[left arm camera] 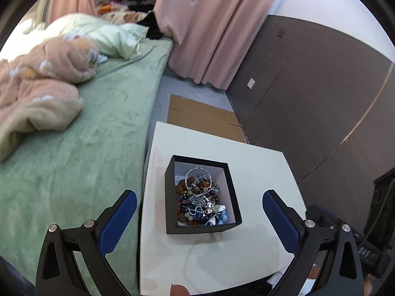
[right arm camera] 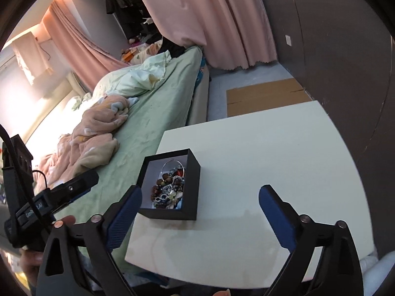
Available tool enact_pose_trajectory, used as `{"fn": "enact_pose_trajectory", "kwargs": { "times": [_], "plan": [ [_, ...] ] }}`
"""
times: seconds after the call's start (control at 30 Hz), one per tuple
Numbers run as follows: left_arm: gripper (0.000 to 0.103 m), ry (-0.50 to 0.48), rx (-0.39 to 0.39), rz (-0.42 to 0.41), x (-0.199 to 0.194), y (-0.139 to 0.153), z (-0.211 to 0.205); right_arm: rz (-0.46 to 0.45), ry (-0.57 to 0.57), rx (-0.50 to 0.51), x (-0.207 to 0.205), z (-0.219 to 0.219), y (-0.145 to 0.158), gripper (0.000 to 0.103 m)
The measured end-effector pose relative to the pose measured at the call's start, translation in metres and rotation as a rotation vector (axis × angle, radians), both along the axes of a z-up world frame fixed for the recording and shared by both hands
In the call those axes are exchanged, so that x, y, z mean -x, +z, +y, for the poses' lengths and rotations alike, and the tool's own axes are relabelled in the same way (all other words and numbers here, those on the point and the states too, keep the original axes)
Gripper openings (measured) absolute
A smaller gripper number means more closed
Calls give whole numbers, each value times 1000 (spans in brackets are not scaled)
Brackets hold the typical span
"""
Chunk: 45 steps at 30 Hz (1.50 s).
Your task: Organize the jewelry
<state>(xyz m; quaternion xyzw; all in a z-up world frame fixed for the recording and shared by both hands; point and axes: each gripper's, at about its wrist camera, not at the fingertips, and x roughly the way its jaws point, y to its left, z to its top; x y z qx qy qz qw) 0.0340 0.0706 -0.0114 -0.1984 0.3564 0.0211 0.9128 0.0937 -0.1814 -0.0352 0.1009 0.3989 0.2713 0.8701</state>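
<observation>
On the white table (left arm camera: 259, 162), a black box (left arm camera: 170, 197) holds tangled beaded jewelry (left arm camera: 200, 197); both tongs gape wide, empty.

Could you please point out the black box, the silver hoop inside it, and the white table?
black box (left arm camera: 170, 192), left wrist view, left outer wall.
silver hoop (left arm camera: 190, 172), left wrist view, upper-left arc.
white table (right arm camera: 271, 153), right wrist view, bare top.
</observation>
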Motion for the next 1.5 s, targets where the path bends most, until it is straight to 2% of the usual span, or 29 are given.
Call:
{"fn": "enact_pose_trajectory", "kwargs": {
  "times": [0.17, 0.33, 0.53, 1.03, 1.5],
  "plan": [
    [102, -61, -119, -10, 7, 6, -26, -12, 4, 26, 12, -11, 4, 97],
    [102, -91, -155, -9, 12, 9, -38, -2, 23, 53, 23, -16, 4, 97],
    [102, -85, -225, -49, 21, 14, -47, -47, 41, 86, 39, -23, 12, 97],
    [102, -87, -227, -56, 26, 12, -49, -37, -37, 73, 42, -44, 12, 97],
    [102, -95, -214, -78, 28, 15, -52, -55, -54, 66, 47, -49, 17, 97]
  ]
}}
